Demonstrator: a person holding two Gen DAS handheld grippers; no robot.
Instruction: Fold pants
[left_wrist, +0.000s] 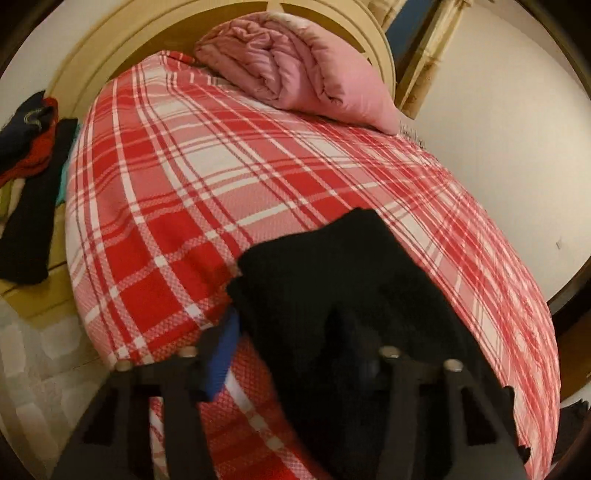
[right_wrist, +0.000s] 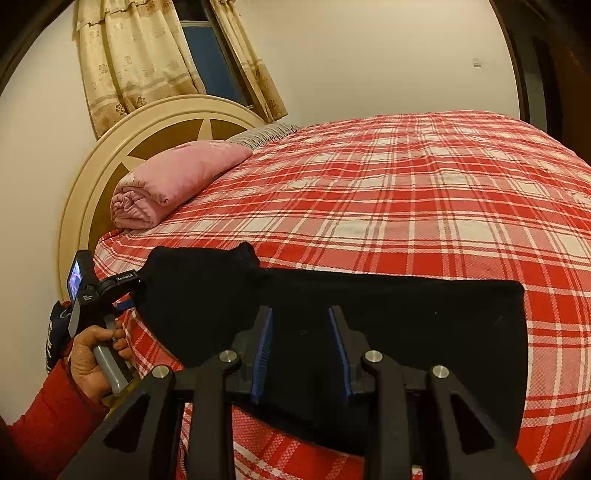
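Black pants (left_wrist: 332, 295) on plaid bed (left_wrist: 177, 177), near edge.
Left wrist view: left gripper (left_wrist: 295, 354) draped in pants cloth, one blue pad visible; jaw state cannot be told. Pink quilt (left_wrist: 295, 70) at headboard end.
Right wrist view: right gripper (right_wrist: 303, 343) jaws spread apart over flat pants (right_wrist: 424, 321), empty; left gripper (right_wrist: 129, 295) at their left end.

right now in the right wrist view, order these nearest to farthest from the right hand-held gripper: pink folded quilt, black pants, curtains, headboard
1. black pants, lying on the bed directly under the right hand-held gripper
2. pink folded quilt, up left at the head of the bed
3. headboard, just behind the quilt
4. curtains, on the wall above the headboard
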